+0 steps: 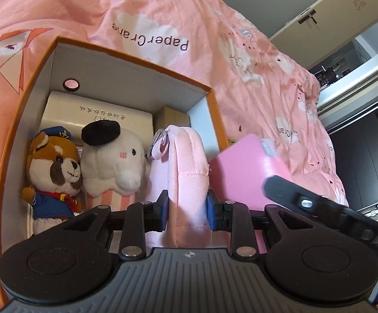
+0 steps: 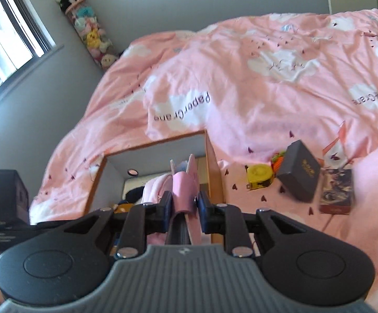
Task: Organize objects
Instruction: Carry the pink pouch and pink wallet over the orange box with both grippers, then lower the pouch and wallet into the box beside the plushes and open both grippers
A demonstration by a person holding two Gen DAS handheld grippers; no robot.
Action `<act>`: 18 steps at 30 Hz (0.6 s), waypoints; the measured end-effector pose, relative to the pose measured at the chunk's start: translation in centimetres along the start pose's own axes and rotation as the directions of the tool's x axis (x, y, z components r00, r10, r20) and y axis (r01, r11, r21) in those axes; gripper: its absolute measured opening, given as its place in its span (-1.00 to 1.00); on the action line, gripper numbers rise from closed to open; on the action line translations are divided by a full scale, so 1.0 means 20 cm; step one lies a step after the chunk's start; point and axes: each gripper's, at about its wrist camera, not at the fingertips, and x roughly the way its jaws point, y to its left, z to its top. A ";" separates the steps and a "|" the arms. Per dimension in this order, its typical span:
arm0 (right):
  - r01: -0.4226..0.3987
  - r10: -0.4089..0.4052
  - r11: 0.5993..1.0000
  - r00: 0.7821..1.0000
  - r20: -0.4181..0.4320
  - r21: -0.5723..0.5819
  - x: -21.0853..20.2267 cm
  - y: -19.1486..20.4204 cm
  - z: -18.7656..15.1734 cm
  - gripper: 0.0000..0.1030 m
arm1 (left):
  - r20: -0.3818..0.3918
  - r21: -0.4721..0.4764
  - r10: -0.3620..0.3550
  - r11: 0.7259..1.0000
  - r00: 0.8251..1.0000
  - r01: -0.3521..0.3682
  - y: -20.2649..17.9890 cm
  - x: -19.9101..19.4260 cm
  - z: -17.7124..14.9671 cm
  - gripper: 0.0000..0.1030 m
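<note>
A pink cloud-print duvet (image 2: pixel 254 83) covers the bed, and on it sits an orange-rimmed cardboard box (image 1: pixel 134 60) with white inner walls. Inside, a sailor-suited plush (image 1: pixel 55 174) stands at the left beside a white plush with a black beret (image 1: pixel 115 156). The left gripper (image 1: pixel 187 206) is clamped on a pale pink pouch (image 1: pixel 189 161) inside the box. The right gripper (image 2: pixel 183 203) pinches a pink wallet (image 2: pixel 185 190) above the box's right side. On the duvet to the right lie a yellow tape measure (image 2: pixel 259 176) and a dark box (image 2: pixel 299 174).

box (image 1: pixel 126 60) packed with plush toys (image 1: pixel 55 172), bedspread (image 2: pixel 254 83) beyond clear
</note>
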 end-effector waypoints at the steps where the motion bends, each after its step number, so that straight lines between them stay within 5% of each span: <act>1: 0.021 -0.021 1.000 1.000 -0.010 -0.011 0.06 0.01 0.00 -0.57 | -0.004 -0.002 0.007 1.000 1.000 -0.007 0.01 0.02 0.01 -0.38; 18: 0.101 -0.106 0.993 0.989 -0.103 -0.056 0.35 0.01 -0.01 -0.56 | 0.006 -0.042 -0.030 0.999 1.000 0.031 0.16 0.13 0.00 -0.32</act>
